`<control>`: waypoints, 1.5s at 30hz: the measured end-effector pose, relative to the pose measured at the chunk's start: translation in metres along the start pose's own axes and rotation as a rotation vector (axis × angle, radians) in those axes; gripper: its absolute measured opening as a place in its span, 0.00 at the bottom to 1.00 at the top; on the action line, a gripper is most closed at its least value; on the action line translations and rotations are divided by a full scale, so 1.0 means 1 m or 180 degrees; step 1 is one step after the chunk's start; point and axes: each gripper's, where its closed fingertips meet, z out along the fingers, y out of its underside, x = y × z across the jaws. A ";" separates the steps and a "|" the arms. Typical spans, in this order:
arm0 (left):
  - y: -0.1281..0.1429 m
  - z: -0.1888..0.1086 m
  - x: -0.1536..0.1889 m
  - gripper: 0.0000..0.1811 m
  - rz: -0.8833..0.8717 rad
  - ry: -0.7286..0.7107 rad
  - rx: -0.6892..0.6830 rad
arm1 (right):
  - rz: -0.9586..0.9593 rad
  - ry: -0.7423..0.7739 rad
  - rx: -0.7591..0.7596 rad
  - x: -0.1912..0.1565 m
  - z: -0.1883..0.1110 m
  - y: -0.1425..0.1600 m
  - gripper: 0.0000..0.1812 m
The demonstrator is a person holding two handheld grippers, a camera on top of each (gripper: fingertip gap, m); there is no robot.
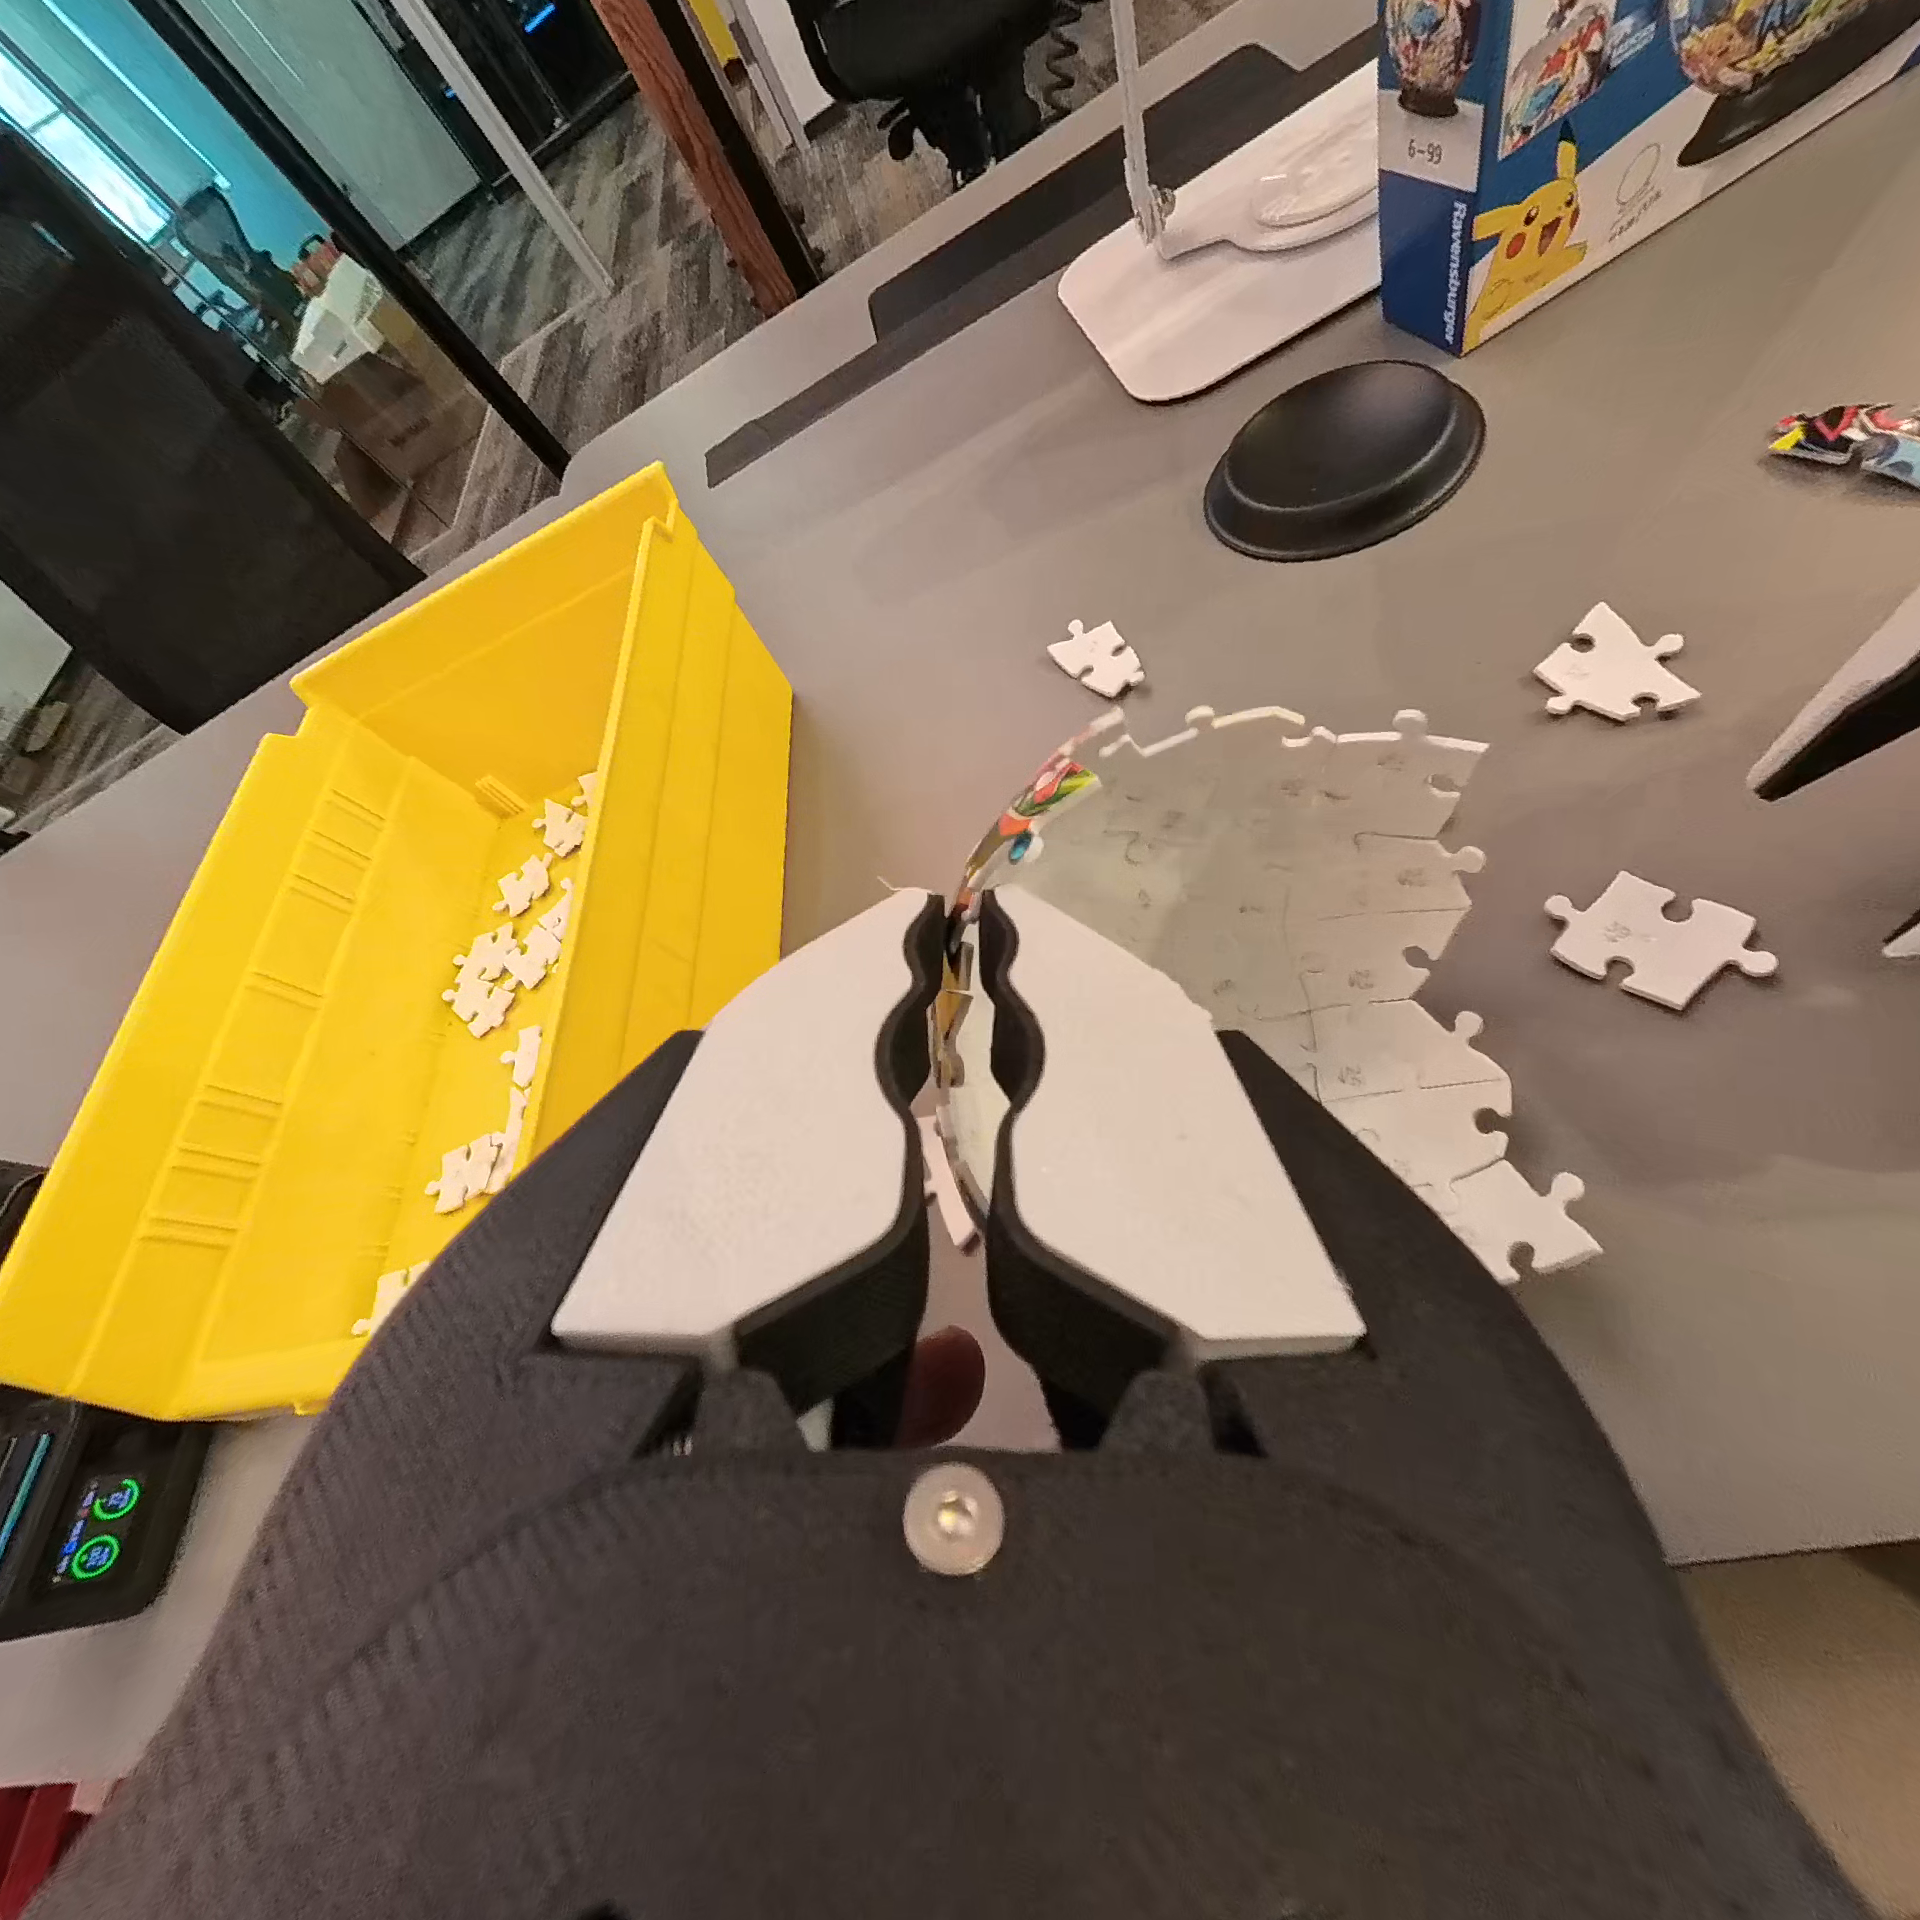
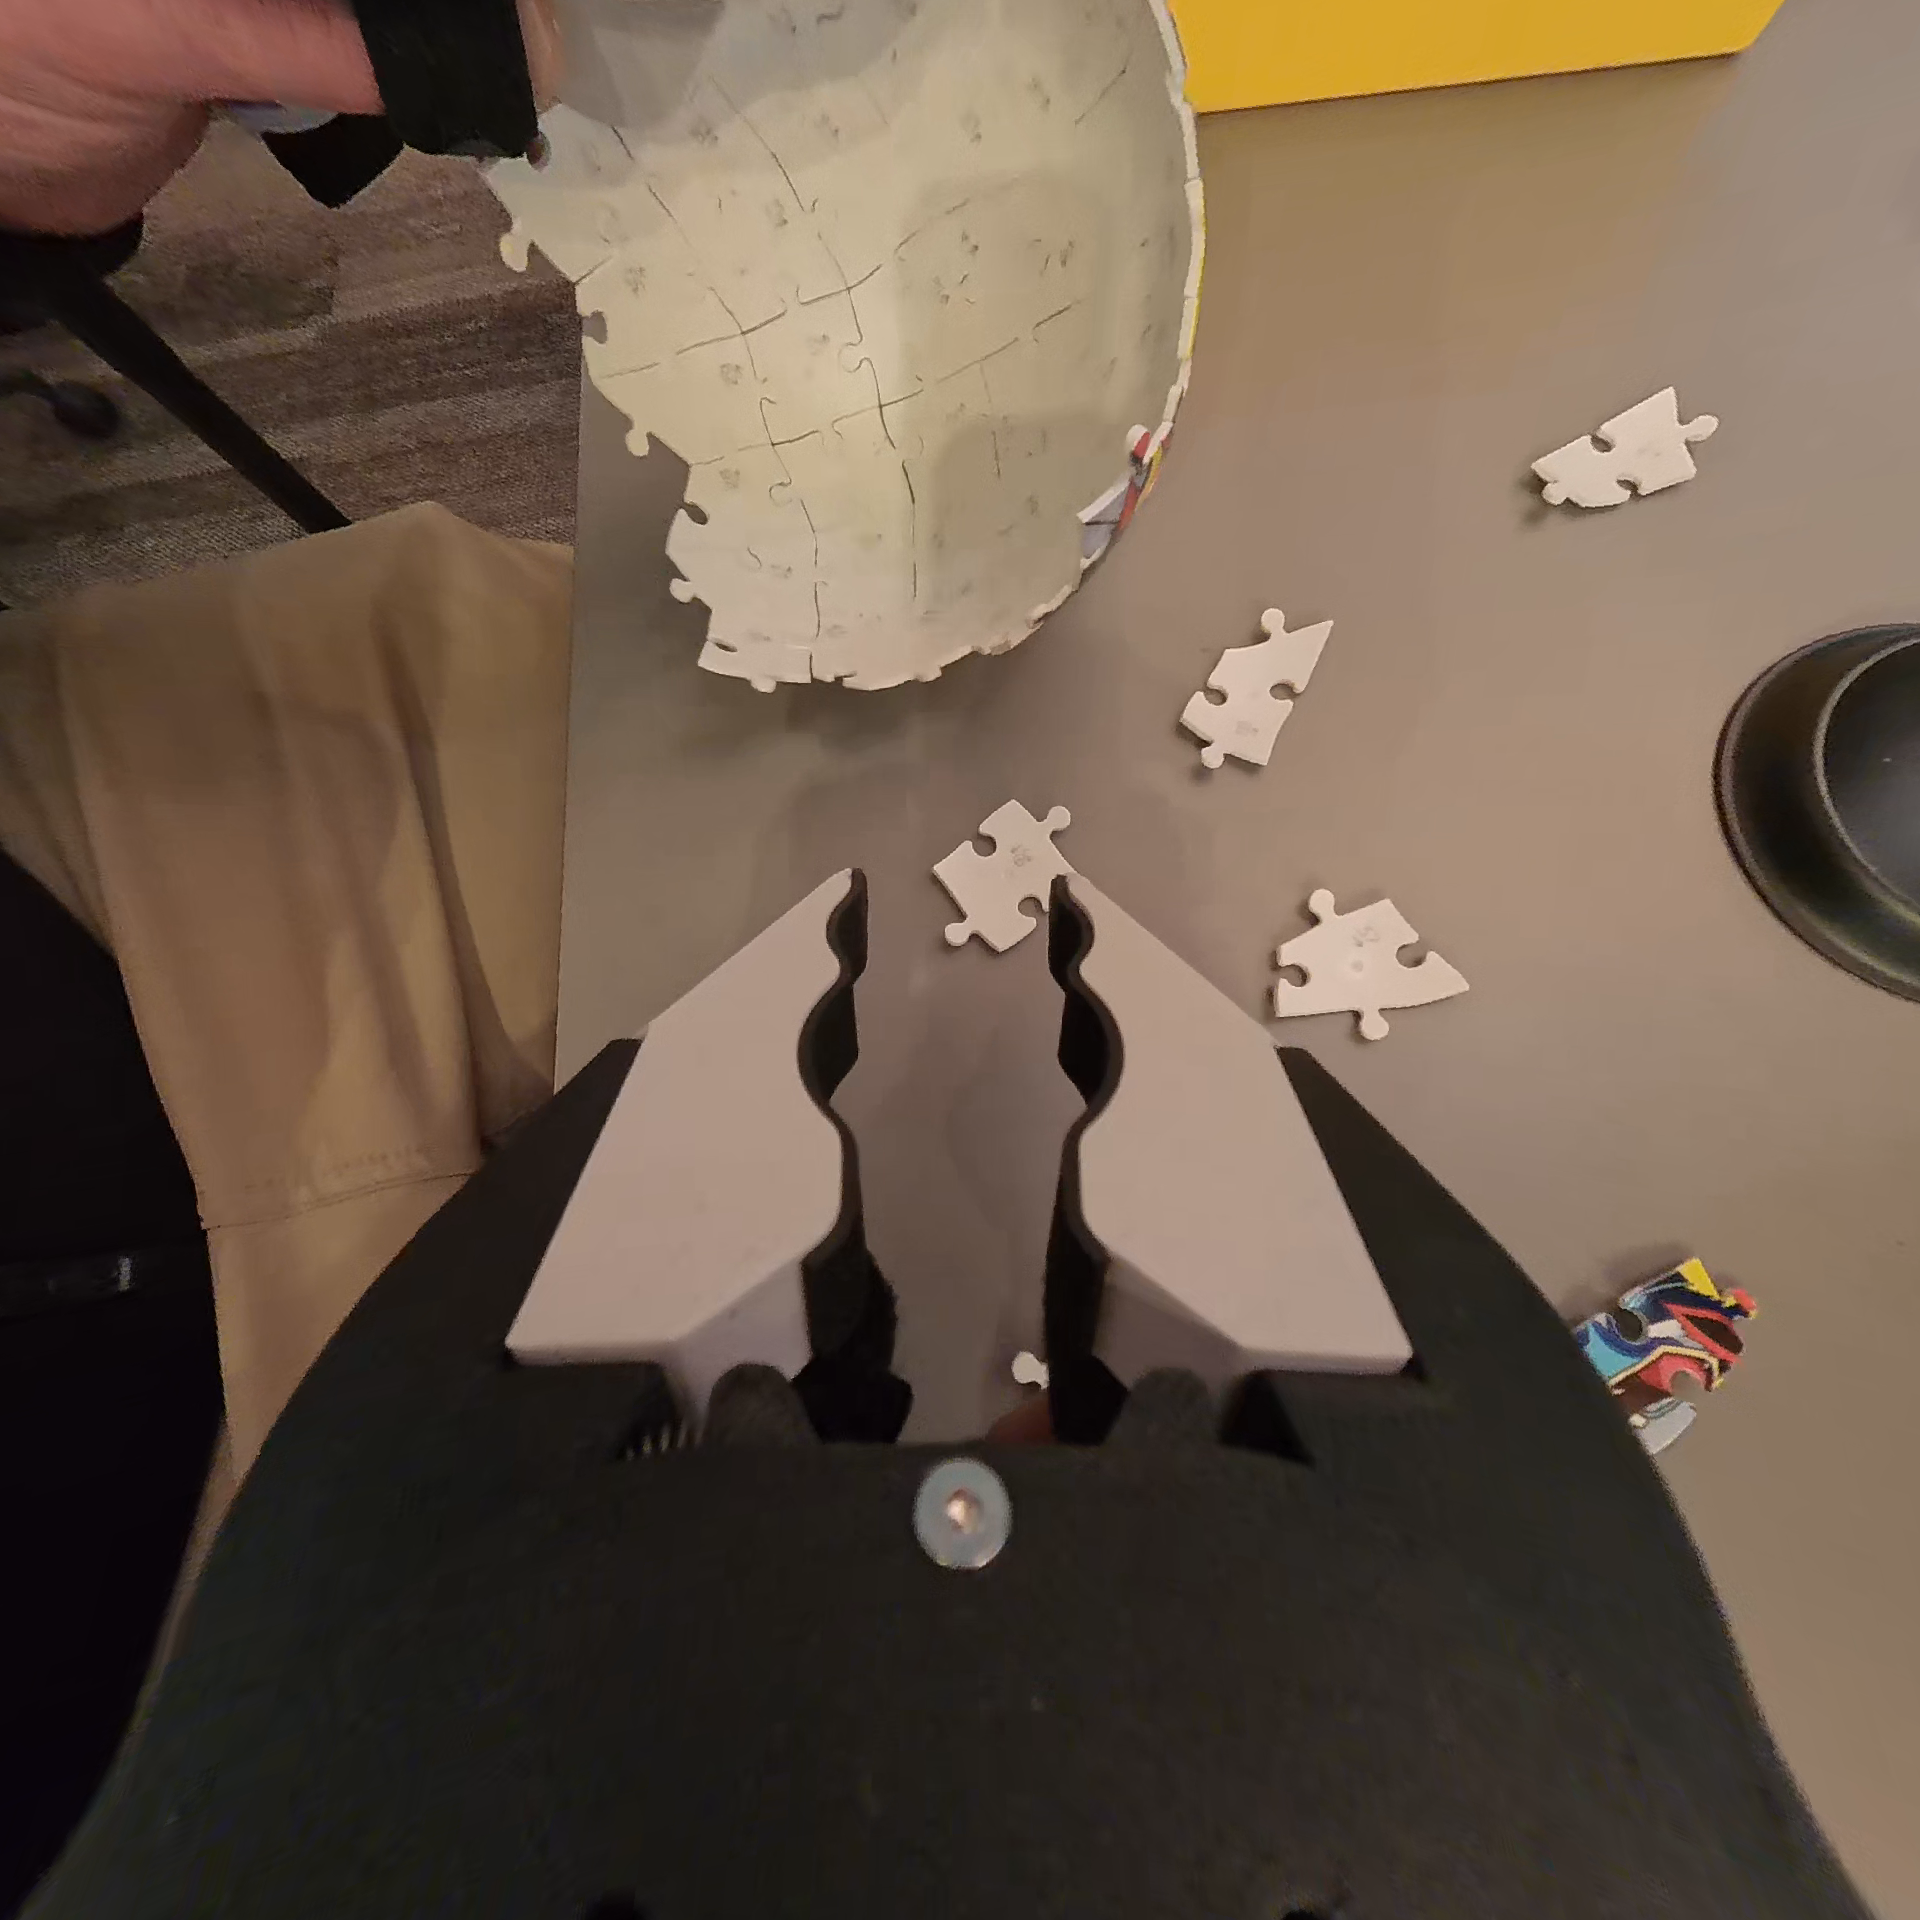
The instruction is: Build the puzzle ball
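Note:
The partly built puzzle ball (image 1: 1299,935) is a curved shell, white inside and coloured outside. My left gripper (image 1: 961,914) is shut on its rim and holds it over the grey table (image 1: 935,623). In the right wrist view the shell (image 2: 883,364) hangs at top centre with its hollow side showing. My right gripper (image 2: 956,883) is open and empty, low over the table. A loose white piece (image 2: 1003,873) lies just beyond its fingertips. More loose white pieces (image 2: 1257,691) lie face down nearby.
A yellow bin (image 1: 416,935) with several white pieces stands at the left. A black round stand (image 1: 1345,457), the puzzle box (image 1: 1621,156) and a white lamp base (image 1: 1216,291) stand at the back. A coloured piece (image 2: 1662,1340) lies at the right. The table edge and a person's tan trousers (image 2: 291,883) are at the left. The loose white piece (image 2: 1003,873) is about 4 centimetres from my right fingertips and 15 centimetres from my left. Look for it in the left wrist view (image 1: 1647,941) too.

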 end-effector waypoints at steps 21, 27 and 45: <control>0.011 -0.012 -0.022 0.03 -0.0218 -0.0131 -0.0031 | -0.0272 0.0183 -0.0338 0.021 0.006 0.022 0.23; 0.019 -0.022 -0.030 0.03 -0.0378 -0.0146 -0.0064 | -0.0198 0.0353 -0.0234 0.045 -0.003 0.012 0.22; 0.044 -0.060 -0.059 0.03 -0.0743 -0.0347 -0.0119 | -0.0172 0.0255 -0.0533 0.091 0.002 0.016 0.23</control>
